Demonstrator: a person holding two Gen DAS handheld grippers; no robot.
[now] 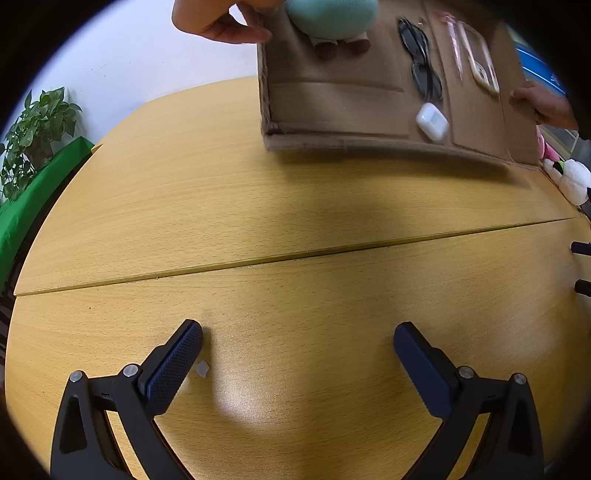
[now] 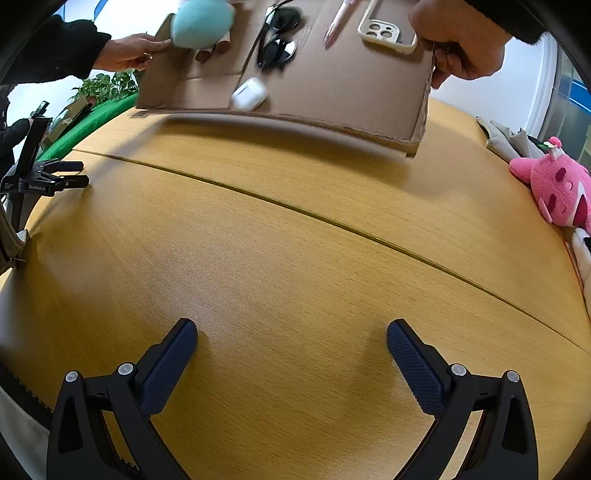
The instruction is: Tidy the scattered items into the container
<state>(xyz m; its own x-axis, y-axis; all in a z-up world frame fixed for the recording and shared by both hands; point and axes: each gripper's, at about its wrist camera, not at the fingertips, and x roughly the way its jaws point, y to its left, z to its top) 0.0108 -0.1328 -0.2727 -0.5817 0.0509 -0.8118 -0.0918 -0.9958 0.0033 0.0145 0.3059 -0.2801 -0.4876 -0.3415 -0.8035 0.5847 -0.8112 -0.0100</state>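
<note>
A person's two hands hold a brown cardboard box tilted above the far side of the wooden table. On the tilted cardboard lie a teal plush, black sunglasses, a white earbud case, a pink pen and a beige phone case. The same items show in the right wrist view: plush, sunglasses, earbud case, pen, phone case. My left gripper and right gripper stand open low over the near table, holding nothing.
A small white scrap lies by my left gripper's left finger. Pink and white plush toys sit at the table's right edge. A potted plant and green cloth are beyond the left edge. A seam crosses the table.
</note>
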